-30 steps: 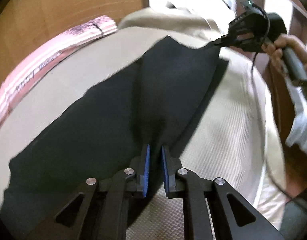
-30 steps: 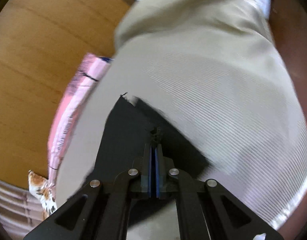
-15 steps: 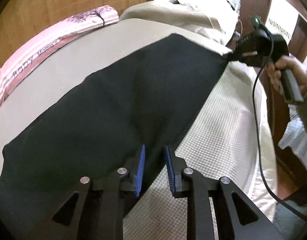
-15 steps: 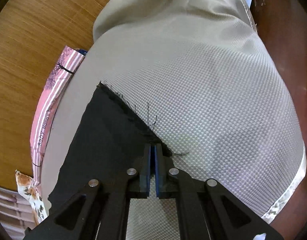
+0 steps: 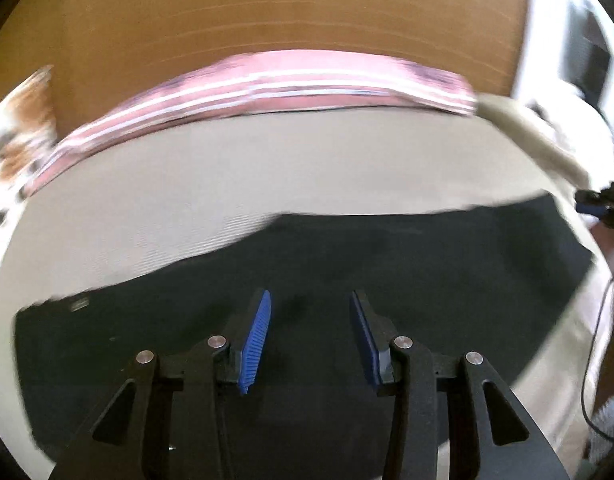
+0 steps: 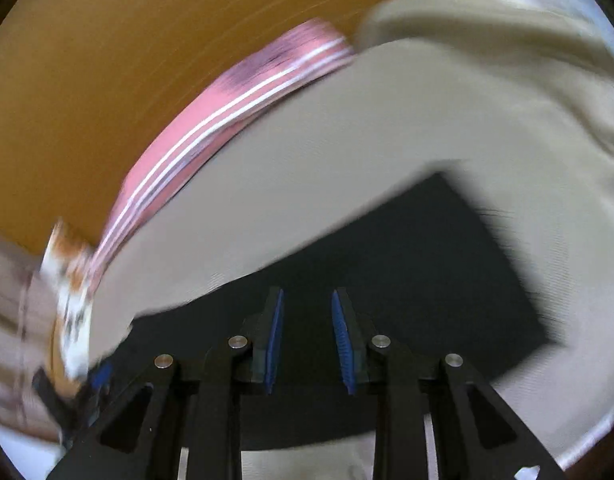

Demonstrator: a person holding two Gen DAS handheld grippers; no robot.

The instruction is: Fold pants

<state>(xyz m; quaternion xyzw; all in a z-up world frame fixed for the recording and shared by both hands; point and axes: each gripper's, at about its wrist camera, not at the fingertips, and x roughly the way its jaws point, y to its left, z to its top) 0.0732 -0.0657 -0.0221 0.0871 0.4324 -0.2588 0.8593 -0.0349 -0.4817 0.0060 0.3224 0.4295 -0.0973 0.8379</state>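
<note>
The black pants [image 5: 347,264] lie flat as a long band across the beige bedspread [image 5: 227,176]. They also show in the right wrist view [image 6: 427,264], with a frayed hem end at the right. My left gripper [image 5: 310,300] is open and empty above the pants. My right gripper [image 6: 307,298] is open and empty above the pants; its tip shows at the right edge of the left wrist view [image 5: 603,204]. Both views are motion-blurred.
A pink striped cloth [image 5: 267,84] lies along the far edge of the bed against a wooden headboard [image 5: 267,8]. A patterned white and orange pillow [image 5: 15,120] sits at the left. A bunched beige blanket [image 6: 507,40] lies at the right.
Both grippers have let go of the pants and opened. The pants now lie flat on the bed. Both cameras have swung towards the headboard.
</note>
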